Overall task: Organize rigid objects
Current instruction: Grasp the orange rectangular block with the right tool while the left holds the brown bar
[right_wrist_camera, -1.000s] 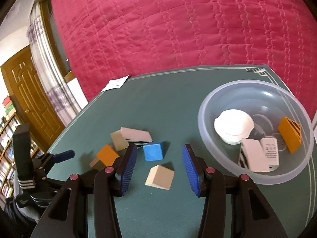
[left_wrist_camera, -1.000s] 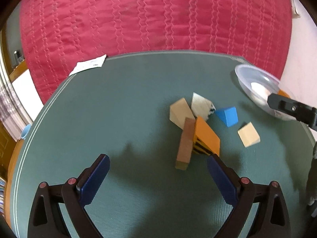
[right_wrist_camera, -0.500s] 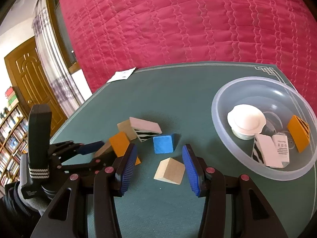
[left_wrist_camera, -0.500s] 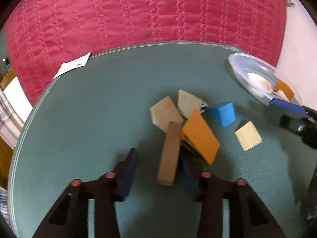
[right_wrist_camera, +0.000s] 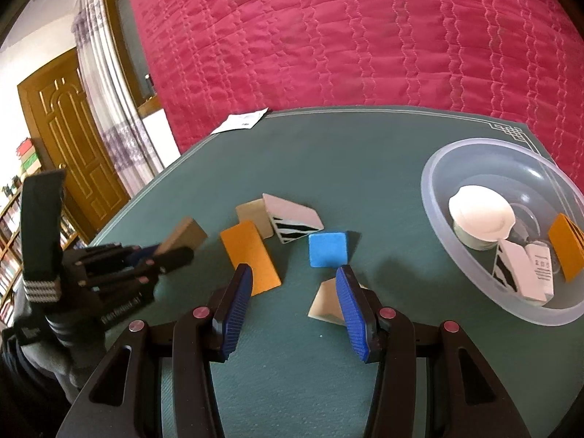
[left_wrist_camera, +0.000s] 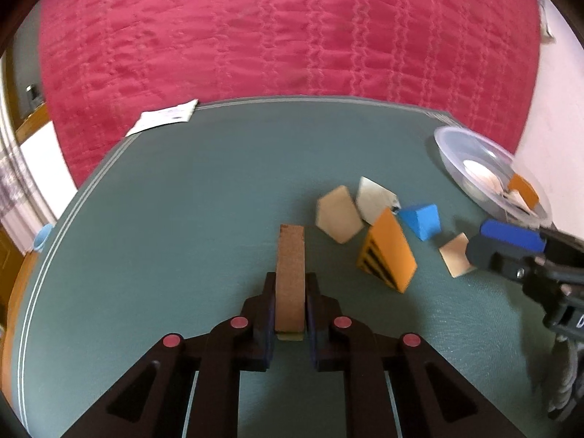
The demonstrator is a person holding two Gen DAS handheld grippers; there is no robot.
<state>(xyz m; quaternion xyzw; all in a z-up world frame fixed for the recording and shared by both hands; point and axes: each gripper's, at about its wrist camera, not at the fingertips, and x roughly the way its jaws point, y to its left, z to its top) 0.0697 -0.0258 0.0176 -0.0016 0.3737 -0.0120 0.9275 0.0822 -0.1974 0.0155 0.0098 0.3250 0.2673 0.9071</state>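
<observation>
My left gripper (left_wrist_camera: 289,284) is shut on a long brown block (left_wrist_camera: 290,266), which also shows in the right wrist view (right_wrist_camera: 184,235), lifted clear of the pile. On the green table mat lie an orange striped wedge (left_wrist_camera: 388,255), a tan block (left_wrist_camera: 337,213), a white striped wedge (left_wrist_camera: 376,199), a blue block (left_wrist_camera: 421,219) and a pale wooden block (left_wrist_camera: 454,259). My right gripper (right_wrist_camera: 294,283) is open, low over the mat, with the pale block (right_wrist_camera: 325,301) just behind its right finger and the blue block (right_wrist_camera: 326,253) ahead.
A clear plastic bowl (right_wrist_camera: 438,168) at the right holds a white lid, a striped white block, a small box and an orange wedge. A paper slip (right_wrist_camera: 241,122) lies at the mat's far edge. A red quilted backdrop stands behind the table.
My left gripper closed on the brown block and pulled it left, away from the orange wedge. My right gripper moved forward, so the pale block now sits by its right finger.
</observation>
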